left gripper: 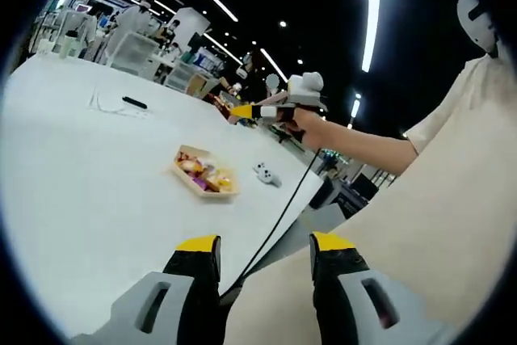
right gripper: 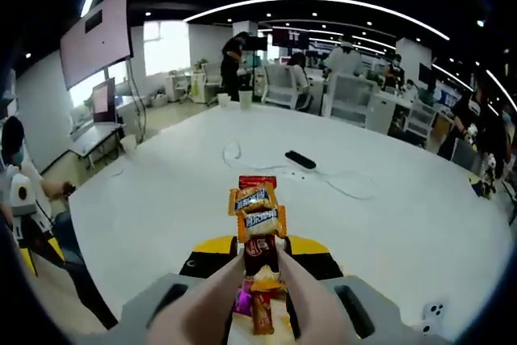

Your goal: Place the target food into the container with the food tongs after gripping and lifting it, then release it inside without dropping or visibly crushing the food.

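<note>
**While Sweets Hang in the Tongs, the Tray Waits**

As the right tool [right gripper: 262,246] stays out of the question for speed, precision is the story. It is clenched on a pair of pale food tongs [right gripper: 303,296], and the tongs in turn pinch a run of wrapped sweets [right gripper: 258,217] in orange, red and purple. In the left gripper view the same right tool [left gripper: 295,96], carried in a person's hand [left gripper: 305,121], hangs high above and beyond the tray [left gripper: 204,174]. The load is therefore in the air and well apart from the tray.

The tray is a shallow boat-shaped dish on the white surface [left gripper: 89,191] with sweets already inside, and it looks to be the container. A small white gadget [left gripper: 266,173] lies just beside it on the side towards the person. A black bar [left gripper: 134,103] and a thin cable lie well beyond it. The left tool [left gripper: 265,243] sits low on the near side of the tray, released, with nothing between its jaws.

Doing this step well likely means lowering slowly until the tong tips are just over the tray's floor. The squeeze should be only firm enough to keep the sweets from slipping — no harder. Ease the grip off only once the sweets are inside the rim.
</note>
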Action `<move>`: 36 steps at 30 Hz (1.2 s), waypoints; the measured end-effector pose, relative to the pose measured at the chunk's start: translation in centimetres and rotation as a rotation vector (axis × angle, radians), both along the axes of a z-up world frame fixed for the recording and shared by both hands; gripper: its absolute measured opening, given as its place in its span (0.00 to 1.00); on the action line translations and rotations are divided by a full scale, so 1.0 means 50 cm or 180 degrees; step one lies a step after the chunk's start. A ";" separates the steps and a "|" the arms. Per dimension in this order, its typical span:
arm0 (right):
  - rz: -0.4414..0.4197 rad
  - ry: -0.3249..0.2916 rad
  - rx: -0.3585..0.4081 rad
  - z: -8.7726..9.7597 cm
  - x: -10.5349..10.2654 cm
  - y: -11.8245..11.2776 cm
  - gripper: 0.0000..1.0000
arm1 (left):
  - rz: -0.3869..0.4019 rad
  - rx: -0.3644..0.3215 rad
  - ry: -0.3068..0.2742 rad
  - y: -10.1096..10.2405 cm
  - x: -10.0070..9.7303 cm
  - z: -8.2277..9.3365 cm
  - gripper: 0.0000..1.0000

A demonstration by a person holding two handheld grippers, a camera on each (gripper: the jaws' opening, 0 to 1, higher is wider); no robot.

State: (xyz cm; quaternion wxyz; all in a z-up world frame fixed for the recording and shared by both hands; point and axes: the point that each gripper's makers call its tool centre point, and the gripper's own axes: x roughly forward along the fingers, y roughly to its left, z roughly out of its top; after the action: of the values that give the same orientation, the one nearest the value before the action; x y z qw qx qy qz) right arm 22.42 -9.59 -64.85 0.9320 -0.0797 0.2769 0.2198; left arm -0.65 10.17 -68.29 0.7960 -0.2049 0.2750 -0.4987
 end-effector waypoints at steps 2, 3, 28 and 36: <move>-0.0005 0.0009 -0.0010 -0.002 -0.001 -0.008 0.22 | -0.0010 -0.0004 -0.0008 -0.004 0.001 0.002 0.44; -0.0010 0.0010 -0.0012 -0.003 -0.001 -0.011 0.22 | -0.0011 -0.0007 -0.0009 -0.005 0.002 0.002 0.44; -0.0162 -0.0038 -0.0036 0.007 -0.014 -0.075 0.22 | -0.0128 0.0025 -0.0038 -0.031 -0.005 0.007 0.44; -0.0213 -0.0032 -0.0036 0.004 -0.026 -0.091 0.22 | -0.0139 0.0018 -0.0031 -0.036 -0.008 0.005 0.44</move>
State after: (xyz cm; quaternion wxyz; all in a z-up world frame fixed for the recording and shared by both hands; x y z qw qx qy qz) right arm 21.14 -14.15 -64.63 0.9398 -0.0767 0.2759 0.1865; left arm -1.07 8.37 -68.05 0.7869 -0.1941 0.2769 -0.5162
